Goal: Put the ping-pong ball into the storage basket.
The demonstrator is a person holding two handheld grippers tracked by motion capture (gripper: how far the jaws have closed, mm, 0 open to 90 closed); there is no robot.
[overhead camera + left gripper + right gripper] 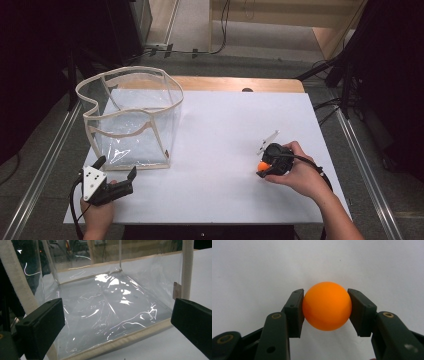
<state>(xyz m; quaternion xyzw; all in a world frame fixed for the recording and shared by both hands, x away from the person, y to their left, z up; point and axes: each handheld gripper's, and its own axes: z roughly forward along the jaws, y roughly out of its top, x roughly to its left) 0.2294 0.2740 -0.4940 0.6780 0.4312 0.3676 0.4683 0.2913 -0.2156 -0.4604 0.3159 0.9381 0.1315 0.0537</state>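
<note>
Table (pixel 280 85): wooden top, mostly covered by a white sheet (pixel 225 150). Floor (pixel 260 65): grey carpet, crossed by black cables (pixel 220 47) at the far side. Metal rails (pixel 40 160) are seen along both table sides. Surroundings are kept dark; light wooden panels (pixel 300 12) are visible beyond.

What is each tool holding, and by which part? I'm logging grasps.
The right tool is shut on the orange ball, one jaw on each opposite side. The left tool is open and holds nothing, facing the clear bag.
</note>
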